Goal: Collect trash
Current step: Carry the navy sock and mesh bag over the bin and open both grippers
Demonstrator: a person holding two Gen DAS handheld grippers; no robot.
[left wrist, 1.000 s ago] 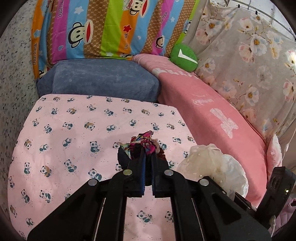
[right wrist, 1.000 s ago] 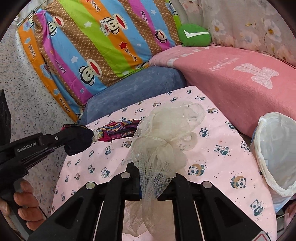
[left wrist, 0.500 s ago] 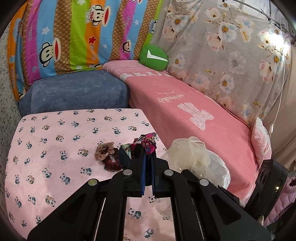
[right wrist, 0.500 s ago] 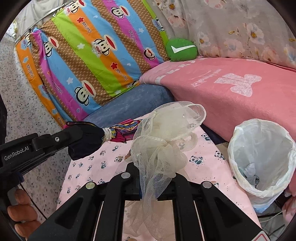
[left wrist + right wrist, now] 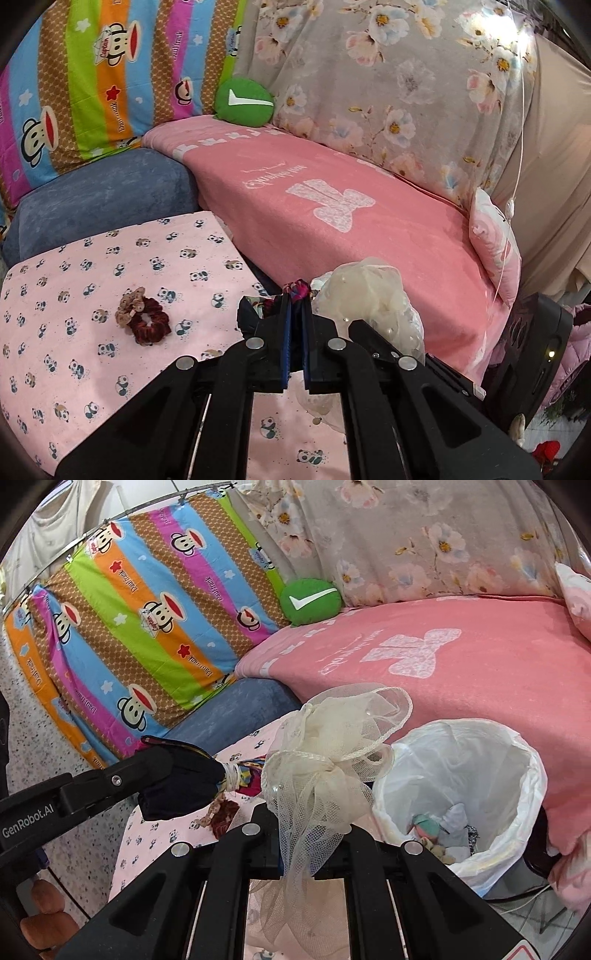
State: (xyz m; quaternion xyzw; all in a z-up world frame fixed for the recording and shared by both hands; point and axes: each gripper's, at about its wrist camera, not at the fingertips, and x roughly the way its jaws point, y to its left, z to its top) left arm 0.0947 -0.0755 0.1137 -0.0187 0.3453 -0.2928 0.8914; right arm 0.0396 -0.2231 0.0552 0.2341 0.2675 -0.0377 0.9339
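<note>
My left gripper (image 5: 294, 308) is shut on a black and multicoloured cloth bundle (image 5: 295, 287) tied with white string, held above the panda-print cloth (image 5: 92, 266). My right gripper (image 5: 297, 823) is shut on a cream mesh bow (image 5: 332, 746) that drapes over its fingers and hides their tips. In the right wrist view the bundle (image 5: 184, 782) hangs just left of the bow. A bin lined with a white bag (image 5: 532, 764) stands to the right of the bow, with several scraps (image 5: 439, 834) at its bottom. Two scrunchies (image 5: 142, 319), tan and dark red, lie on the panda cloth.
A pink blanket (image 5: 332, 206) covers the sofa seat behind the bin. A blue cushion (image 5: 99, 195), a green round pillow (image 5: 245, 103) and striped and floral hangings line the back. A hand (image 5: 40, 919) holds the left gripper's handle.
Both grippers have swung to the right with the bundle and the bow still held. The bin has come fully into the right wrist view, and the scrunchies now show in the left.
</note>
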